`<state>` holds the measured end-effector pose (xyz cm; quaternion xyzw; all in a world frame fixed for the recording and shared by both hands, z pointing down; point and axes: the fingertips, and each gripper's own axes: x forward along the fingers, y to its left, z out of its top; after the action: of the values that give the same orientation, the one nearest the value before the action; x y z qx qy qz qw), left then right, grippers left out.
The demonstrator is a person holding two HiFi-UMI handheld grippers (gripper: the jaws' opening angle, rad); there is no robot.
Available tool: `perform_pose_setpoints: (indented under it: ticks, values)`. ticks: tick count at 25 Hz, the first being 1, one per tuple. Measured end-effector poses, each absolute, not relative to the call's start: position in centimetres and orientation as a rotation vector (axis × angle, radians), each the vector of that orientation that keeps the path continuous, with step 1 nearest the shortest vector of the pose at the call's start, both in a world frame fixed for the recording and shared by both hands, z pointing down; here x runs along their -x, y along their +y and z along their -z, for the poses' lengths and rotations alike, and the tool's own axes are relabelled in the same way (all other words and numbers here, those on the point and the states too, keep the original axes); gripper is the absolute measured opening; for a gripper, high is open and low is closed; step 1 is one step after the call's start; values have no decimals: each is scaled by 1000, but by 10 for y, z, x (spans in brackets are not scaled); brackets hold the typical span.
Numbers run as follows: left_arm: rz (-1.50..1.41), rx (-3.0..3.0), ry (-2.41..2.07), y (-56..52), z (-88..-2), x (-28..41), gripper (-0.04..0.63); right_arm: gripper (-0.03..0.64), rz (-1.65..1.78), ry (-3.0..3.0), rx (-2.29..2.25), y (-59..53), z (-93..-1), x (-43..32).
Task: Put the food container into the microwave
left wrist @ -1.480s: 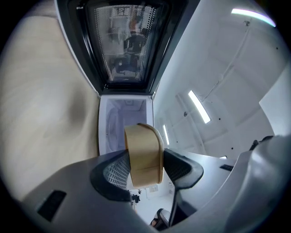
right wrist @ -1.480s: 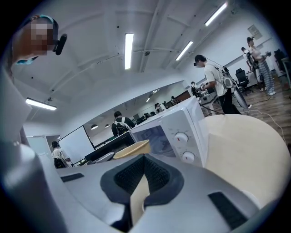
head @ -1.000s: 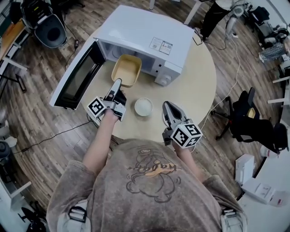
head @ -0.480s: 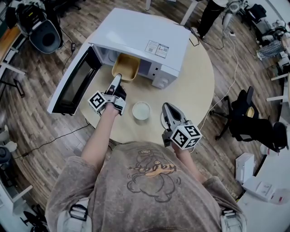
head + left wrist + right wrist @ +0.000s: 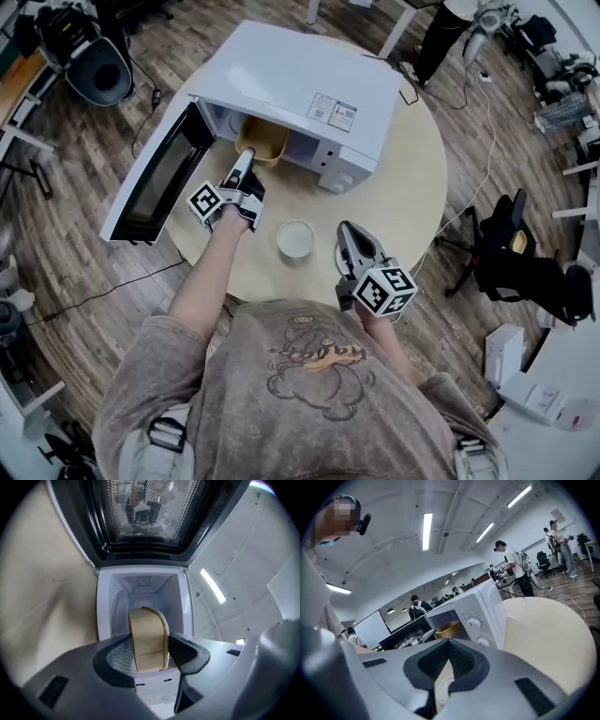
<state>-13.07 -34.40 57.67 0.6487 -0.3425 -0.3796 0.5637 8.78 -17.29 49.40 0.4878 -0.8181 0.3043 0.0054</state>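
You are reaching your left arm forward across the tabletop [image 5: 412, 178], bare forearm stretched out straight toward the open front of the microwave [image 5: 309, 80]. Your left hand-held gripper [image 5: 246, 165] is pointing into the opening, its marker cube sitting to the left of your hand. In the left gripper view the left hand-held gripper [image 5: 149, 657] is pinching the near wall of the tan food container [image 5: 149, 637], one pad on each side of the rim, with the white cavity lying straight beyond it. From the head view the food container [image 5: 262, 139] is sitting in the mouth of the microwave, its far part under the roof of the oven and its near rim showing at the opening. The microwave door [image 5: 155, 178] is hanging wide open to the left.

You are holding your right arm tucked in close to your body, elbow bent. Your right hand-held gripper [image 5: 349, 232] is hovering over the near edge of the tabletop, aimed away from you, marker cube nearest your chest. In its own view the right hand-held gripper [image 5: 449, 641] is pressed together at the tips and gripping nothing. A small white bowl [image 5: 296, 238] is resting on the tabletop between your two hands, just left of the right hand-held gripper.
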Motion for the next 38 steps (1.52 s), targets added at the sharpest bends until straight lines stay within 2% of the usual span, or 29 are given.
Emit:
perform_pose_setpoints:
  ticks: [38]
  values:
    - [687, -1465, -803, -386, -600, 114, 239, 0, -995, -2531, -1499, -179, -506, -79]
